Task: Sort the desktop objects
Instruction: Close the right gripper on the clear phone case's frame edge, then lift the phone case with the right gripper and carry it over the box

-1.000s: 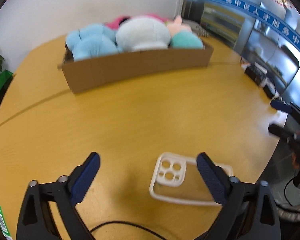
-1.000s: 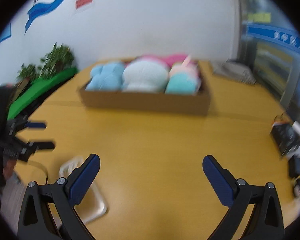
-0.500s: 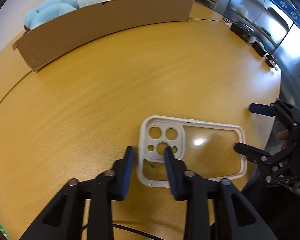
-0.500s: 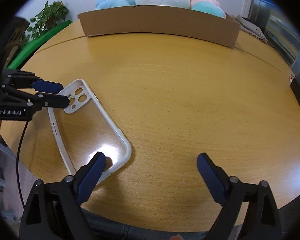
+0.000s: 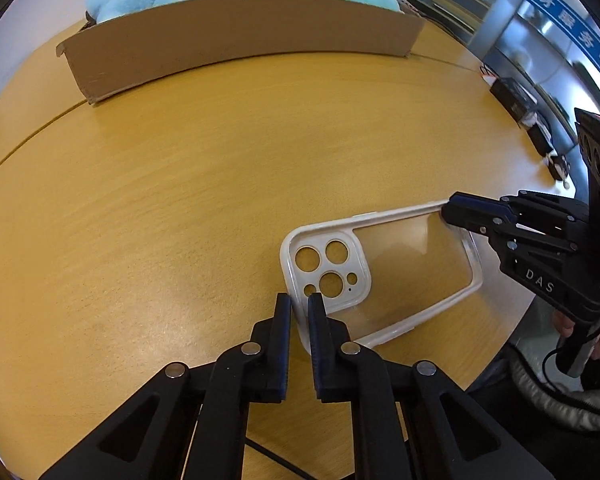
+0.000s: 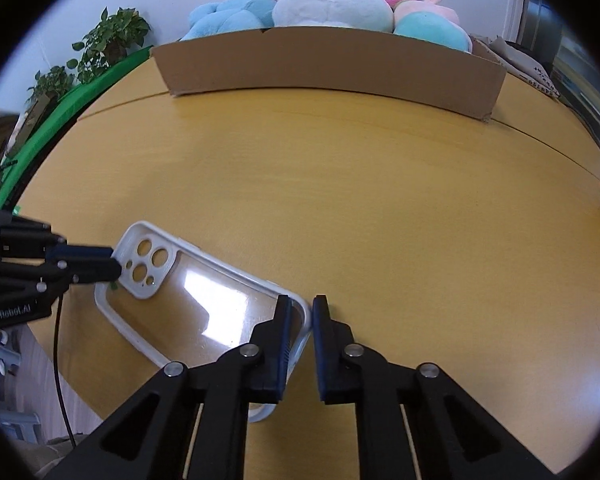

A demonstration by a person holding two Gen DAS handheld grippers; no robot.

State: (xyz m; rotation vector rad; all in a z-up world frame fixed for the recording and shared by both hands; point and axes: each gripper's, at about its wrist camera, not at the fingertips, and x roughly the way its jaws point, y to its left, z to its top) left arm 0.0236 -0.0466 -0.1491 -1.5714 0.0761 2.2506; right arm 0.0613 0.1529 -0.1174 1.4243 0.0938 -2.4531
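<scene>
The left tool (image 5: 299, 308) is almost shut. Its two blue fingers pinch the white rim of the phone case (image 5: 380, 268) at the corner beside the round camera holes. The right tool (image 6: 302, 312) is almost shut too. It pinches the rim at the far corner of the same case, the end away from the holes. So each tool has hold of one end of the case.

The phone case is clear in the middle with a white edge. It lies near the front edge of the yellow wooden table (image 5: 180, 200), with its open side up. From the left tool's camera the right tool (image 5: 452, 210) pokes in from the side and touches the case's far corner.

Far back on the table sits a long cardboard box (image 6: 332, 64). Soft toys (image 6: 332, 4) in blue, white, pink and green fill it. Green plants (image 6: 108, 40) stand past the table's left side.
</scene>
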